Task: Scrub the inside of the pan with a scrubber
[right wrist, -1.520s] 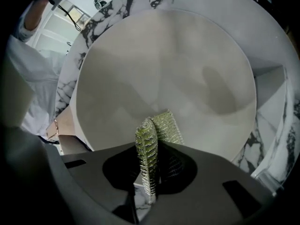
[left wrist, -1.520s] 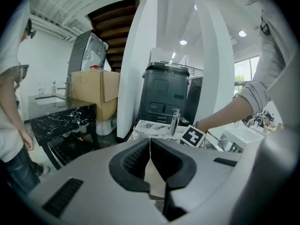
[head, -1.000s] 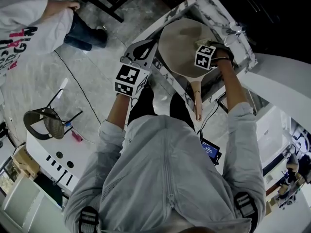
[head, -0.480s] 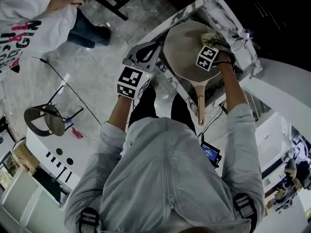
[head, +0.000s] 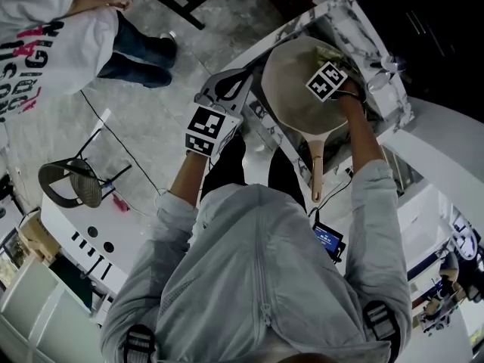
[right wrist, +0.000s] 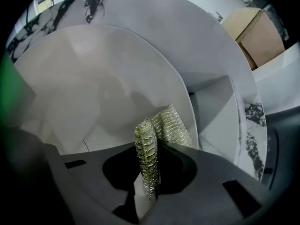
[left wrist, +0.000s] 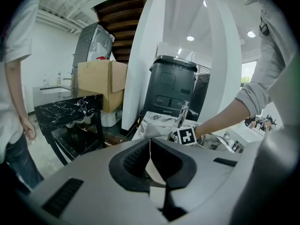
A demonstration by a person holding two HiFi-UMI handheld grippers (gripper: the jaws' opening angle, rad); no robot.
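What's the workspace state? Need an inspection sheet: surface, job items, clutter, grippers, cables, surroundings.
Surface: marble-patterned sink with a faucet.
Job's things: beige pan in the sink, handle toward the person; mesh scrubber at the pan's inner side.
Clutter: nothing seen.
Grippers: right gripper shut on the scrubber, inside the pan; left gripper shut, nothing held, outside the sink.
Cables: thin cable across the floor.
Surroundings: second person, stool, cardboard box, black bin.
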